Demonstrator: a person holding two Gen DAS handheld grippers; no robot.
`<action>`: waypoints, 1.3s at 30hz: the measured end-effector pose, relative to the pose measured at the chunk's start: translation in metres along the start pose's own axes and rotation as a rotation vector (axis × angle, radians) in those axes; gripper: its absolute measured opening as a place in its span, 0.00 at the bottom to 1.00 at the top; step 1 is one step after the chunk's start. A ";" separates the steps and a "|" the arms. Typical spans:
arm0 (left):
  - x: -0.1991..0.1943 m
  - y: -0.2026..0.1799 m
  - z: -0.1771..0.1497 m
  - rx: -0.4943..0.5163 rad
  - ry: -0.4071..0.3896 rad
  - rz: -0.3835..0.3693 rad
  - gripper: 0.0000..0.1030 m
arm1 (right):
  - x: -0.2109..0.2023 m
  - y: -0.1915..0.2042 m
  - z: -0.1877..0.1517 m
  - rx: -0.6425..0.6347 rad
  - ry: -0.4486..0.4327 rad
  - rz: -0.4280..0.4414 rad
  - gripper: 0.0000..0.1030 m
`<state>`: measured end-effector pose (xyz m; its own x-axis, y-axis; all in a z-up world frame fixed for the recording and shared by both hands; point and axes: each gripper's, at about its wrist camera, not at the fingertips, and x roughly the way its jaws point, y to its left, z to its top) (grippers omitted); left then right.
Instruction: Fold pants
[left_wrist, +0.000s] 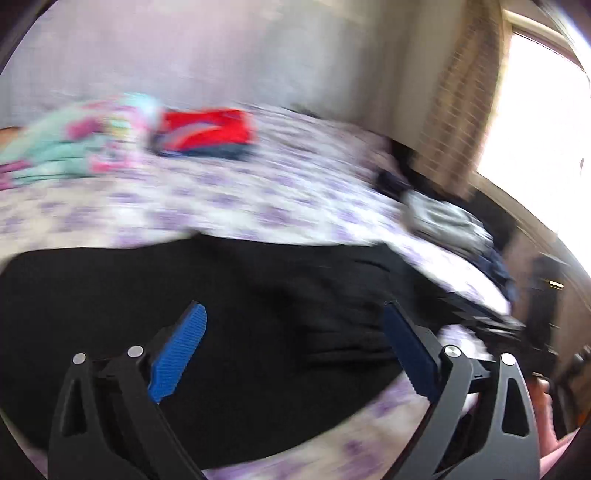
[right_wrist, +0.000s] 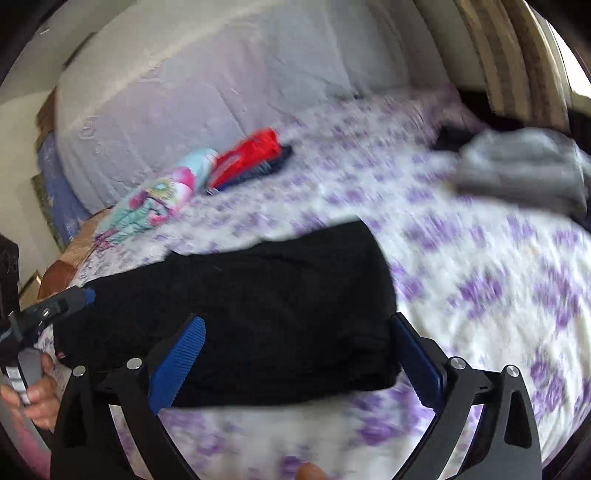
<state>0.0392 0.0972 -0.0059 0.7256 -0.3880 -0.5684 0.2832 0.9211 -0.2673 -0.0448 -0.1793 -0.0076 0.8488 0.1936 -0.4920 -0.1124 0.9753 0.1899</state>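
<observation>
The black pants (left_wrist: 221, 332) lie folded into a thick rectangle on the bed, also seen in the right wrist view (right_wrist: 258, 306). My left gripper (left_wrist: 295, 328) is open and empty, hovering just above the pants. My right gripper (right_wrist: 297, 339) is open and empty, above the near right part of the bundle. The left gripper (right_wrist: 55, 306) shows in the right wrist view at the pants' left end, and the right gripper (left_wrist: 491, 325) in the left wrist view at their right end. Both views are blurred by motion.
The bed has a white sheet with purple flowers (right_wrist: 480, 277). A red folded garment (left_wrist: 210, 133) and a teal-pink one (left_wrist: 74, 144) lie at the far side. A grey clothes pile (right_wrist: 524, 170) sits at the right. A curtained window (left_wrist: 535, 110) is at the right.
</observation>
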 end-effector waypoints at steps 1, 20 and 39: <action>-0.011 0.014 0.000 -0.025 -0.010 0.042 0.92 | -0.002 0.019 0.005 -0.044 -0.025 0.043 0.97; -0.117 0.242 -0.053 -0.654 0.001 0.136 0.95 | 0.064 0.331 -0.046 -0.840 0.163 0.409 0.96; -0.059 0.249 -0.042 -0.655 0.182 -0.042 0.95 | 0.112 0.367 -0.089 -1.034 0.135 0.212 0.71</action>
<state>0.0408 0.3481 -0.0718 0.5889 -0.4750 -0.6538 -0.1710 0.7175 -0.6753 -0.0375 0.2097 -0.0688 0.7029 0.3183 -0.6361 -0.6897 0.5236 -0.5002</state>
